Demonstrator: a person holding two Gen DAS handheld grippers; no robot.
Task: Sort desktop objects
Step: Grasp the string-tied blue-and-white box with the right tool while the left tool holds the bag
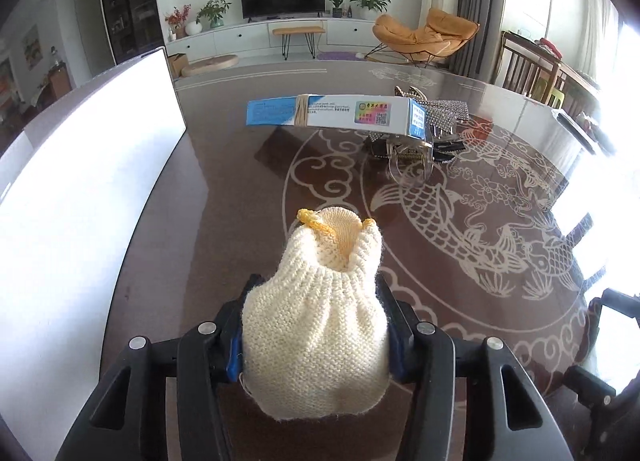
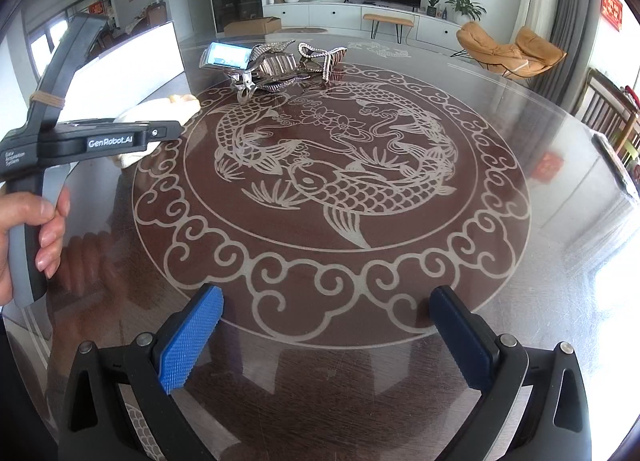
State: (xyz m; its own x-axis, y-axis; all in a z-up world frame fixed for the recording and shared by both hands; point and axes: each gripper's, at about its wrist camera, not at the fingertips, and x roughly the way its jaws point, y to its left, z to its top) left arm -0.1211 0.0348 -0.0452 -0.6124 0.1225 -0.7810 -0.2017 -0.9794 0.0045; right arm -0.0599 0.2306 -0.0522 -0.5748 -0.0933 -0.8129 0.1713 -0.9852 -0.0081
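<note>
A: Where is the knitted glove (image 1: 316, 325)?
B: Squeezed between the left gripper's (image 1: 316, 335) blue pads, cuff pointing away, over the fish-patterned table (image 1: 200, 245).
A: Other tongs?
B: Right gripper (image 2: 326, 335) jaws apart, nothing between them.
A: Surroundings?
B: Farther back, a long box (image 1: 328, 112) with a rubber band around it, touching a heap of sparkly hair clips (image 1: 416, 133). White bin (image 1: 84, 165) at left.

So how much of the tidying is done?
Nothing looks sorted yet. Right now the left tool is squeezing a cream knitted glove, so that is the first thing picked. The right tool waits open and empty over the table. Still left at the far side: the blue and white box and the sparkly hair clips piled beside it.
</note>
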